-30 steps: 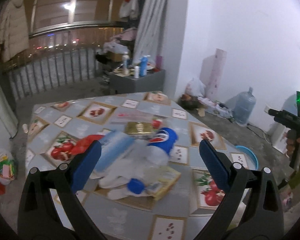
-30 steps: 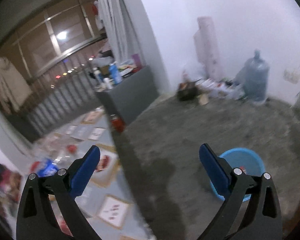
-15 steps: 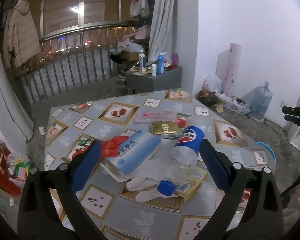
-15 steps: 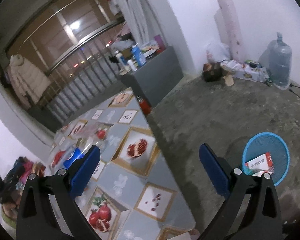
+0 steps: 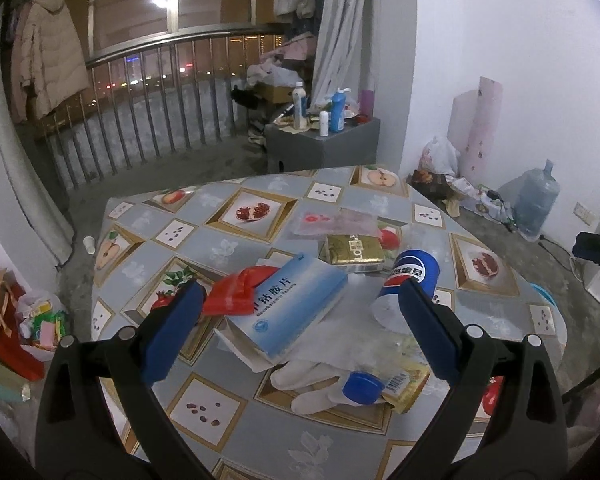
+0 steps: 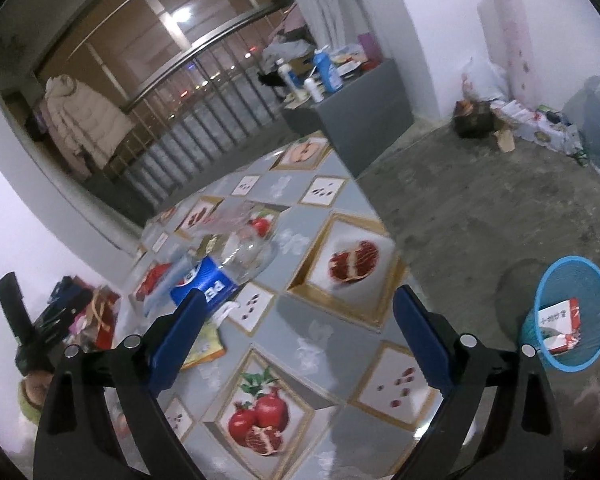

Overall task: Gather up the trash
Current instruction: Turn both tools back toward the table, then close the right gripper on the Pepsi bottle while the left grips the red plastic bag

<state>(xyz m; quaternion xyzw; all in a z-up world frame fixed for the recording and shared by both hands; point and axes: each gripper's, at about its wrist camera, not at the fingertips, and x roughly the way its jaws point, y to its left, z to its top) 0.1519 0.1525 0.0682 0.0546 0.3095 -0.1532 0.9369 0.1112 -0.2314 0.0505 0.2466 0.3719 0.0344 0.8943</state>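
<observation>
Both grippers' jaws are wide apart and hold nothing. One box (image 6: 560,320) lies in the blue basket (image 6: 592,280); the Pepsi bottle (image 5: 410,280), glove (image 5: 312,380) and wrappers wait on the bench (image 5: 220,236).

From my left wrist camera, the blue basket (image 5: 544,294) shows only as a sliver behind the table (image 5: 236,240) edge. The white glove (image 5: 312,380) lies partly under the plastic bottle (image 5: 404,292), whose clear middle I can barely trace. My right view smears the box (image 6: 560,320) print inside the basket beyond reading.
</observation>
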